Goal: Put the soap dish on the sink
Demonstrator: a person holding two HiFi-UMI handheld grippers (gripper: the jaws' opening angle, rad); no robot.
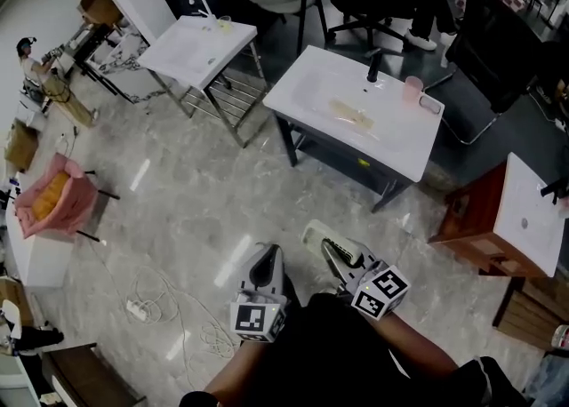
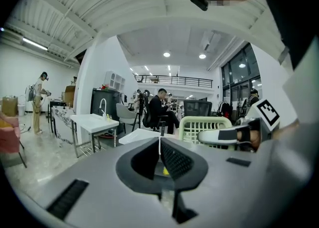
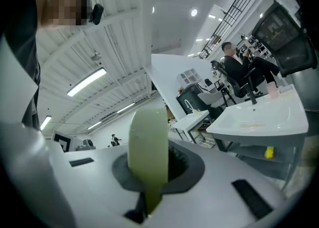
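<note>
A pale green slatted soap dish [image 3: 148,147] stands edge-on between the jaws of my right gripper [image 3: 152,174], which is shut on it. In the head view the right gripper [image 1: 336,252] is held close to my body over the floor, with the dish [image 1: 318,235] sticking out ahead of it. My left gripper [image 1: 266,256] hangs beside it, jaws together with nothing between them [image 2: 159,148]. From the left gripper view the dish [image 2: 205,125] shows to the right. The white sink [image 1: 404,134] with a black tap [image 1: 374,66] stands well ahead of both grippers.
A pink cup [image 1: 412,90] stands on the sink's back edge. A second white sink [image 1: 197,48] on a metal frame is at the far left, a third [image 1: 533,211] on a wooden cabinet to the right. A cable [image 1: 156,303] lies on the floor. A person sits in a chair beyond.
</note>
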